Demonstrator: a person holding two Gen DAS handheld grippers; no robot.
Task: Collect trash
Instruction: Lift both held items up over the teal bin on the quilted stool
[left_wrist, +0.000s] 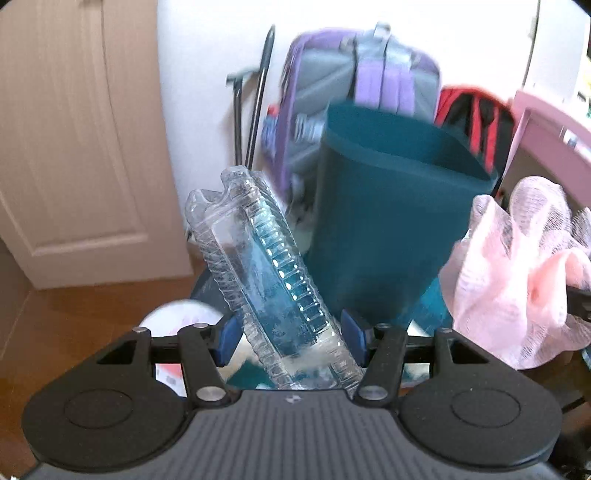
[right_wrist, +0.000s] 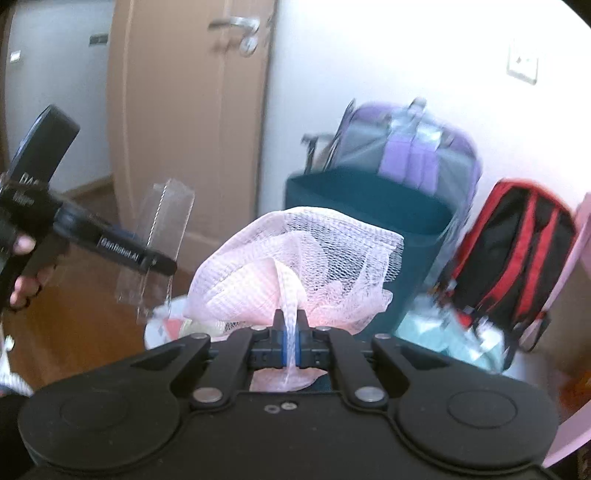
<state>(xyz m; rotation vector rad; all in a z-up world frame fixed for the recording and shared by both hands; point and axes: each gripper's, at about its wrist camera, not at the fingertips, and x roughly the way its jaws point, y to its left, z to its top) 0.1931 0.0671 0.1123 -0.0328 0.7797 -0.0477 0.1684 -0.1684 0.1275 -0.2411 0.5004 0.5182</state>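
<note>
The teal bin (left_wrist: 391, 221) stands open-topped in the middle, nothing over its mouth in either view. Behind it, close against the wall, a purple bag (left_wrist: 369, 70) and a red-and-black backpack (right_wrist: 517, 251) block the far side. Pink furniture (left_wrist: 546, 125) closes the bin's right. To the left, bare wooden floor (right_wrist: 85, 325) runs to the door (right_wrist: 192, 110), open room. The bottle (left_wrist: 266, 273) held in the left gripper (left_wrist: 291, 334) sticks up just left of the bin; the pink net (right_wrist: 295, 266) bunched ahead of the right gripper (right_wrist: 291, 332) hides the bin's near wall. Litter (right_wrist: 454, 339) lies at the bin's foot.
</note>
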